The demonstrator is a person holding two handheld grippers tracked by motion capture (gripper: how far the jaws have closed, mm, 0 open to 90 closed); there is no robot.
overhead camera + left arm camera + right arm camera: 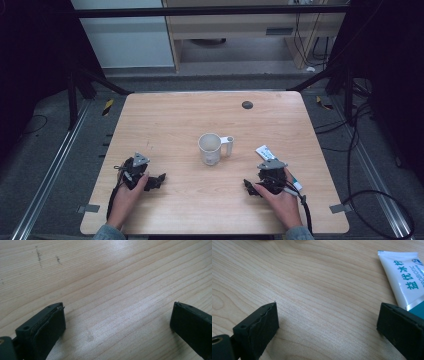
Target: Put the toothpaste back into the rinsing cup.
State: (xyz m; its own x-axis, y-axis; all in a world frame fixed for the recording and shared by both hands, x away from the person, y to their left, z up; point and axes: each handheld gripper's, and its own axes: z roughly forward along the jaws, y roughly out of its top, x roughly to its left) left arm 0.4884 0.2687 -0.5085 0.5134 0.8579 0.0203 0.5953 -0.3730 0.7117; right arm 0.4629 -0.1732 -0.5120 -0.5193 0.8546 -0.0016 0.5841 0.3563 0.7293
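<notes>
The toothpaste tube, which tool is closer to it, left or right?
Right. The right tool rests just beside the toothpaste tube, which lies by its outer jaw. The left tool sits on the table's opposite side, beyond the white mug.

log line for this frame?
left claw: open, empty | right claw: open, empty, beside tube | mug: upright, mid-table, untouched

Grey floor, pale cabinet behind, dark surroundings, loose cables
</notes>
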